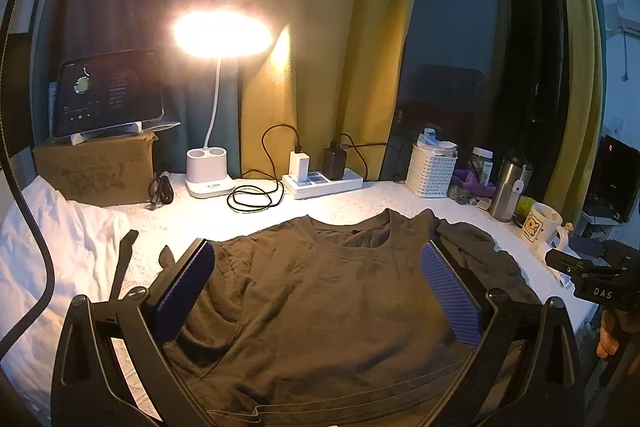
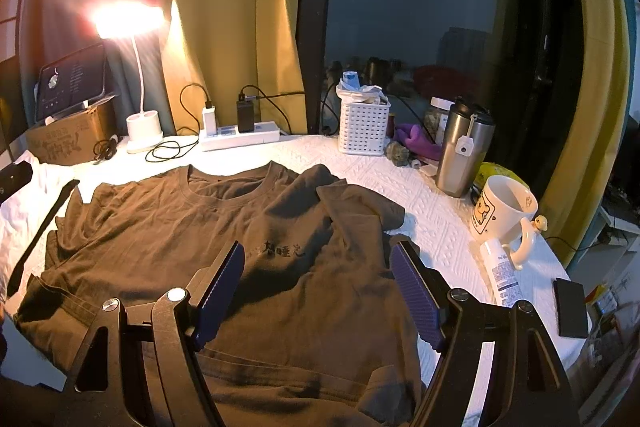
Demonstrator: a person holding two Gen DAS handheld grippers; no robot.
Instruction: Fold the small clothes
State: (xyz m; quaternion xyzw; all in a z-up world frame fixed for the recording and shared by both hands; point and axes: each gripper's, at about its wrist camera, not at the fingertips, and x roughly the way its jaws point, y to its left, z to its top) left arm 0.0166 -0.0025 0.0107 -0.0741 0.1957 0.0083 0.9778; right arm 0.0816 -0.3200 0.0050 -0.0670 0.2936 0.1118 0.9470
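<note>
Fingers come first in both views: the left gripper and the right gripper each stand wide apart above the cloth with nothing between the pads. Under them a dark t-shirt lies spread face up on the white table cover, hem nearest, collar toward the far side. Its right sleeve is bunched and folded over; the left side looks flatter, though shadow makes its edge hard to judge. I would expect the shirt to be light, limp and prone to dragging wrinkles, so a pinch at a shoulder seam or hem corner should serve better than the slack middle. A mug and a steel flask stand to the right, near the sleeve. Farther back are a white basket, a power strip and a lit desk lamp.
</note>
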